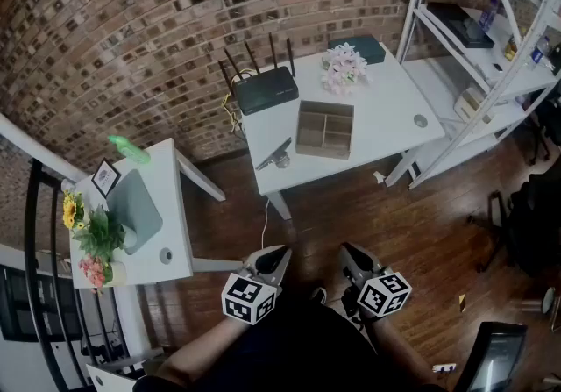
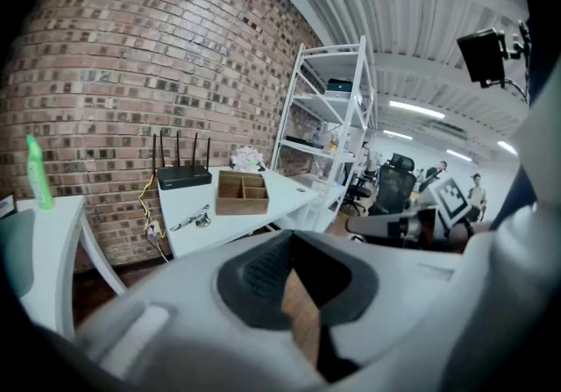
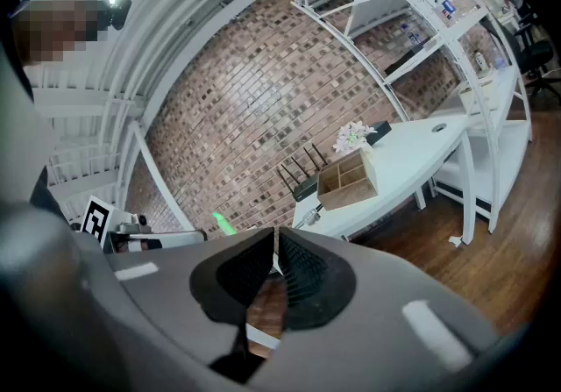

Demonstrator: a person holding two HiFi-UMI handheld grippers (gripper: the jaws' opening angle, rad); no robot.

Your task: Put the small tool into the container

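Tool (image 1: pixel 273 155) diagonal, long axis toward container (image 1: pixel 325 129)

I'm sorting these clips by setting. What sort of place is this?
Probably an office or workshop-style workroom: a router on a white desk against a brick wall, tall white shelving holding boxes and gear, and office chairs further back.

The head view looks steeply down from above the person at the left gripper (image 1: pixel 282 250) and right gripper (image 1: pixel 346 247) near its bottom edge, with the table (image 1: pixel 386 118) well ahead by the brick wall (image 1: pixel 131 31). Each gripper view looks from low down along its own jaws toward that far table; the right one is rolled. All three share table, container (image 1: pixel 324 129) and shelf (image 1: pixel 473 48).
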